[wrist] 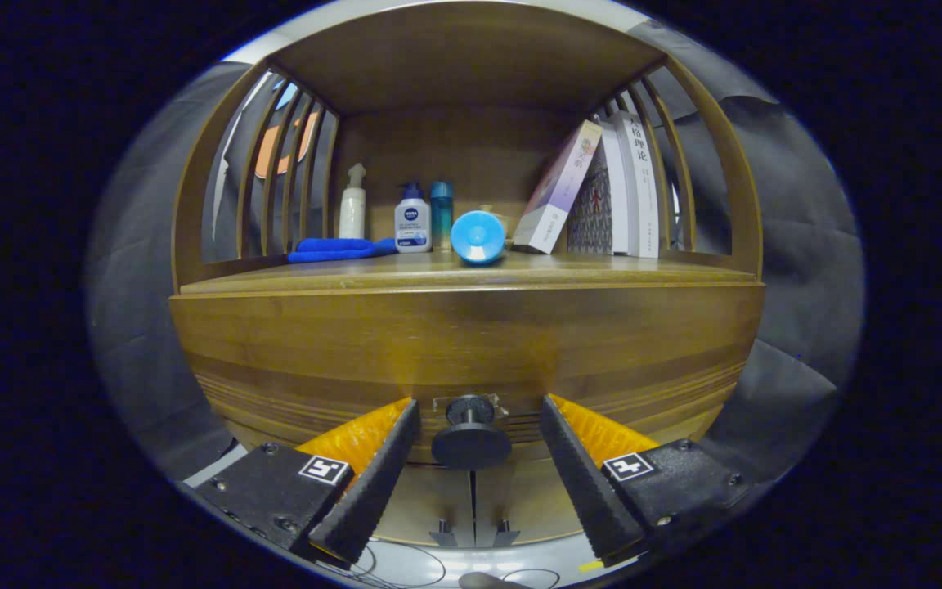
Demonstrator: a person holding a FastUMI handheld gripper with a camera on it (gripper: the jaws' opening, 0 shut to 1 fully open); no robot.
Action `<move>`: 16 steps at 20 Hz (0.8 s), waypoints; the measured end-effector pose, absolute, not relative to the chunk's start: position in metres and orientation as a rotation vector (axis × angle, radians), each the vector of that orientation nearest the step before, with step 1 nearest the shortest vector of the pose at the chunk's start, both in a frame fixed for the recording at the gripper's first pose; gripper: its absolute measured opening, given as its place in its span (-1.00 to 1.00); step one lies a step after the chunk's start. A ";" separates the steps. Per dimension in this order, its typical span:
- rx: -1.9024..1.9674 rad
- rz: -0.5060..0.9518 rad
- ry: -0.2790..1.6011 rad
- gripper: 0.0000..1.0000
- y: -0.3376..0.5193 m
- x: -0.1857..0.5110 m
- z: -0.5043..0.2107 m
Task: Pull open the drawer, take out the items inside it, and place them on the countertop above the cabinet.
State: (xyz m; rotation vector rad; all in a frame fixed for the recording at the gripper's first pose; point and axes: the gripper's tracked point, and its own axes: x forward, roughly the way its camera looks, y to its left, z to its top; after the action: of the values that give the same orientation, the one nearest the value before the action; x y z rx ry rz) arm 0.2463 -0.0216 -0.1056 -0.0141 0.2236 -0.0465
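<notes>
Reaching for the drawer (471,360) with gripper (471,458) fingers spread wide around its knob (471,442), probably needing squeezing, then pulling.

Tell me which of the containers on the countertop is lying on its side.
The round blue container, resting beside the tall teal bottle. The teal bottle, white pump bottle and white spray bottle stand upright. The tongs are open around the drawer knob.

Drawer knob (471,438) sits unobstructed between the hand-held gripper's (471,458) spread fingers.
</notes>
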 end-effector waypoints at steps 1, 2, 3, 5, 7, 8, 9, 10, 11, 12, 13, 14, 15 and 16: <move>-0.003 -0.043 0.240 0.97 -0.021 0.245 -0.105; 0.000 -0.040 0.253 0.97 -0.021 0.245 -0.105; -0.008 -0.034 0.284 0.97 -0.022 0.244 -0.105; -0.016 -0.034 0.304 0.98 -0.027 0.233 -0.096; -0.029 -0.034 0.265 0.99 -0.031 0.214 -0.077; -0.033 -0.034 0.250 0.99 -0.033 0.199 -0.066; -0.032 -0.030 0.237 0.99 -0.031 0.187 -0.056; -0.028 -0.024 0.219 0.99 -0.030 0.167 -0.046; -0.027 -0.019 0.207 0.99 -0.031 0.148 -0.037; -0.025 -0.017 0.187 0.99 -0.031 0.130 -0.027; -0.020 -0.014 0.163 0.99 -0.031 0.111 -0.016; -0.014 -0.007 0.133 0.99 -0.028 0.093 -0.005; -0.011 -0.007 0.102 0.99 -0.027 0.076 0.006; -0.009 -0.004 0.073 0.98 -0.025 0.059 0.017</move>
State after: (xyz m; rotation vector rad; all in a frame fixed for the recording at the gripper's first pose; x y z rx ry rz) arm 0.0590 -0.0254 0.0169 -0.0094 0.0733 -0.0044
